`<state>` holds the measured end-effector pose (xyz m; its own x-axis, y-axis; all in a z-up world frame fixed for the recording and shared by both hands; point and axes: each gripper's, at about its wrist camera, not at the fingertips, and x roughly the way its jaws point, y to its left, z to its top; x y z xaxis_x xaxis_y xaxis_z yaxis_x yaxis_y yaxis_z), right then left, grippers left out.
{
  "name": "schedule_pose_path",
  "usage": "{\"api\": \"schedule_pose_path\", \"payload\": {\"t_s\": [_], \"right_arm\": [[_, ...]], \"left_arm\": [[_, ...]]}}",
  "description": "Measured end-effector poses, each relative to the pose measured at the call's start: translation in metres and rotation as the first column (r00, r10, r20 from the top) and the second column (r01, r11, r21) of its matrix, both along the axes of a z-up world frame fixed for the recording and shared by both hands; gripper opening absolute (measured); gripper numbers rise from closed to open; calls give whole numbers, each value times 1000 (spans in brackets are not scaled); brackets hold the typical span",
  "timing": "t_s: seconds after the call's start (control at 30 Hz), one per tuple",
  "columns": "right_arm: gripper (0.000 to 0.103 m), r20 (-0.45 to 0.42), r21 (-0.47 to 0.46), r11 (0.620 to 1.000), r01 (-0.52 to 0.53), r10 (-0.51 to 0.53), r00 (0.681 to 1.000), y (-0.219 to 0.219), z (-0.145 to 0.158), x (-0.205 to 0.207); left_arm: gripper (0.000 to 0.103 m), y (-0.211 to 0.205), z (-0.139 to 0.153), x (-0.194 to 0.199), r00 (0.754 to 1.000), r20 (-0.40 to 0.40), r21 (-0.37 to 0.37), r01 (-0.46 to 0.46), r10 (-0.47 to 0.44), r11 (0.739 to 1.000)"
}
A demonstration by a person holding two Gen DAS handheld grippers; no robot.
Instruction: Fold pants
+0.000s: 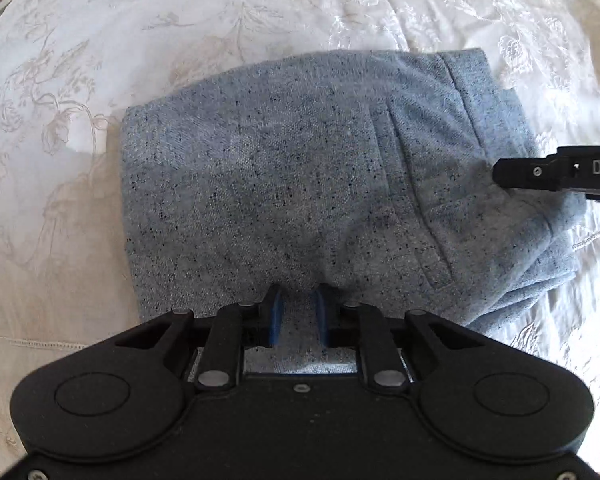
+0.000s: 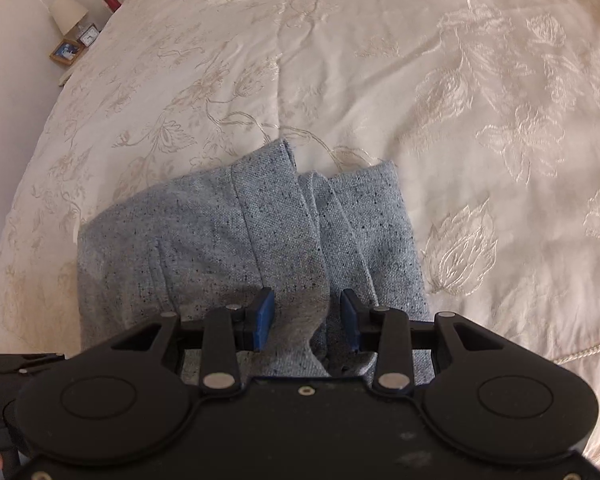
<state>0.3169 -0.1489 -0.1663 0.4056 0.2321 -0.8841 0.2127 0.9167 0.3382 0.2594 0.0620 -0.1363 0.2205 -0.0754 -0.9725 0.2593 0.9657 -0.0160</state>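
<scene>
The grey-blue speckled pants (image 1: 284,184) lie folded into a compact stack on the cream bedspread (image 1: 100,60), waistband and pocket toward the right. My left gripper (image 1: 299,300) hovers over the stack's near edge with its blue pads a small gap apart, nothing between them. My right gripper (image 2: 306,304) is open over the waistband end of the pants (image 2: 228,240), where several folded layers show. The right gripper's finger also shows in the left wrist view (image 1: 540,172) at the right edge, over the pocket area.
The embroidered bedspread (image 2: 420,80) stretches all around the pants. A nightstand at the far left holds a small lamp (image 2: 69,12), a clock (image 2: 88,35) and a framed picture (image 2: 65,51). The bed's corded edge (image 2: 580,350) runs at the right.
</scene>
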Motion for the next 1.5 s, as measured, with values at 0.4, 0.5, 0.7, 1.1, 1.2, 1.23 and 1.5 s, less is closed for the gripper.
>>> {"api": "schedule_pose_path", "payload": {"t_s": [0.4,0.5,0.7,1.1,1.2,1.23,1.5], "right_arm": [[9,132,-1,994,-111,110,985,5,19,-22],[8,130,-31,993,-111,114,985,2,27,-31],[19,41,-9,999,-38,38,998,-20,6,-45],[41,53,0,1000,31,-31,998,-43,-4,-18],[41,20,-65,998,-26,27,999,-33,-23,-9],[41,18,-100,994,-52,55,998,-28,-27,-7],[41,164,-218,976,-26,63,984,-10,13,-12]], "left_arm": [[28,77,29,-6,983,85,8,-165,164,986],[28,83,29,-8,982,84,8,-173,171,985],[28,69,26,-10,987,91,3,-134,134,991],[28,35,-16,-6,999,31,91,-30,27,995],[28,33,-20,-5,999,27,125,-20,17,992],[28,33,-15,-4,999,37,126,-26,22,992],[31,27,45,12,970,240,73,-51,32,996]]}}
